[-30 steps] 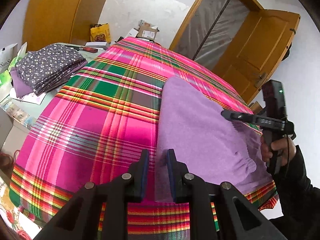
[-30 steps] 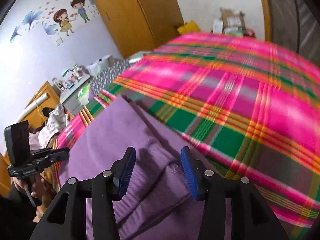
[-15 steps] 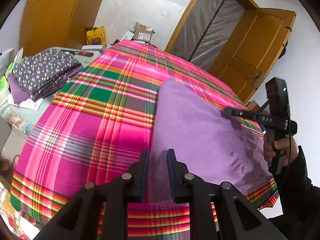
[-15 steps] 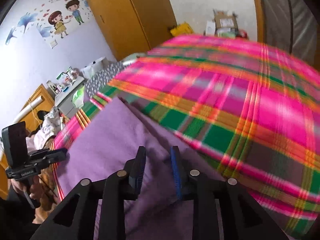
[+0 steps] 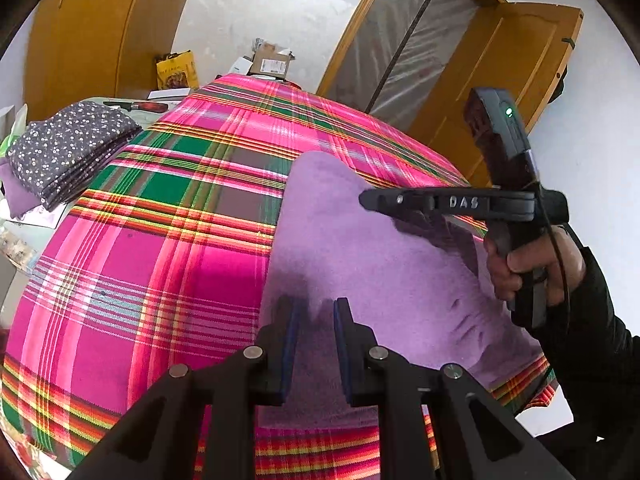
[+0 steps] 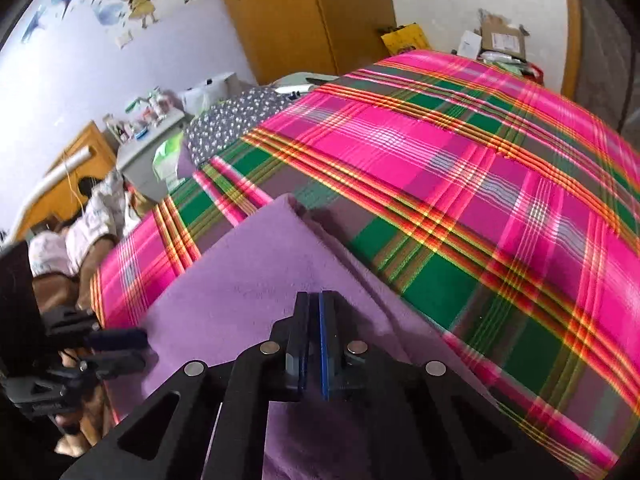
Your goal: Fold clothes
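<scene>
A purple fleece garment (image 5: 380,272) (image 6: 248,292) lies folded on the near right part of a table covered with a pink and green plaid cloth (image 5: 160,260) (image 6: 480,200). My right gripper (image 6: 314,300) (image 5: 366,200) is shut on a fold of the garment's right side, and fabric hangs up under its fingers. A hand (image 5: 532,264) grips its handle. My left gripper (image 5: 314,308) (image 6: 140,348) hovers low over the garment's left part. Its fingers stand a narrow gap apart, with purple fabric showing between them.
A folded stack of dark dotted cloth (image 5: 68,148) (image 6: 232,120) sits on a side surface left of the table. Boxes (image 5: 272,60) stand beyond the far edge and a wooden door (image 5: 500,80) is at the right. A person in a pale top (image 6: 96,216) is low at the left.
The right gripper went from wide open to shut on the garment's fold and raised it slightly. The left gripper moved right, over the garment, with its gap unchanged.
</scene>
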Demonstrator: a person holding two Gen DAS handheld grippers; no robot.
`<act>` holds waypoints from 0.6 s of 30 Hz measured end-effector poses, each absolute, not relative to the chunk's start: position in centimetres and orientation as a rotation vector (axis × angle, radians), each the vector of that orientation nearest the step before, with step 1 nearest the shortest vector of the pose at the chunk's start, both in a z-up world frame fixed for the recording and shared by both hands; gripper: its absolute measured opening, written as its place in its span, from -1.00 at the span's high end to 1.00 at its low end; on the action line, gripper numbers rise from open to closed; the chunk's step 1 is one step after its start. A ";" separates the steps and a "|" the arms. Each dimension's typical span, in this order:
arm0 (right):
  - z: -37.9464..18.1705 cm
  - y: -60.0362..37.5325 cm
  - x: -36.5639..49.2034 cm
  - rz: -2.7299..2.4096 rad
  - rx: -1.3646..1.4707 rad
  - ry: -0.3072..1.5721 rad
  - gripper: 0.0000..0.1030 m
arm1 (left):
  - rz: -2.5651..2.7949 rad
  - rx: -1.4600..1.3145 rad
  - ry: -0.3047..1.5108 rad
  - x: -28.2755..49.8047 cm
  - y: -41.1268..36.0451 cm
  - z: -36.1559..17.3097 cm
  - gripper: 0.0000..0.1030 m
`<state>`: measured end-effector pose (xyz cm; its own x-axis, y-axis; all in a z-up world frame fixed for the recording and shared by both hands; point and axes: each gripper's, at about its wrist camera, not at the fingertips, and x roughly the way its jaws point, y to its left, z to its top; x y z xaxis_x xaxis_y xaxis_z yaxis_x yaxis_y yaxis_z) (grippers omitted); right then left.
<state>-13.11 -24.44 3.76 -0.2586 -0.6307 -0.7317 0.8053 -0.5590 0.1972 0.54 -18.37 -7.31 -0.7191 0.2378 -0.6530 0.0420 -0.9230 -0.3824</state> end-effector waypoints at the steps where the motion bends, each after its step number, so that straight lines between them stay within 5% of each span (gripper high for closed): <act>1: 3.6 -24.8 -13.4 -1.936 1.003 0.274 0.87 | 2.756 -1.127 -0.576 0.6 -18.4 -7.4 0.66; 18: 0.3 -30.7 -17.4 -1.883 1.119 0.276 0.96 | 2.756 -1.093 -0.551 0.7 -18.5 -7.8 0.65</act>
<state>-17.35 -30.66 0.33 -0.1850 -0.5845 -0.7900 0.7867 -0.5699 0.2374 0.73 -18.53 -7.85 -0.7303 0.2472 -0.6368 0.0168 -0.9254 -0.3786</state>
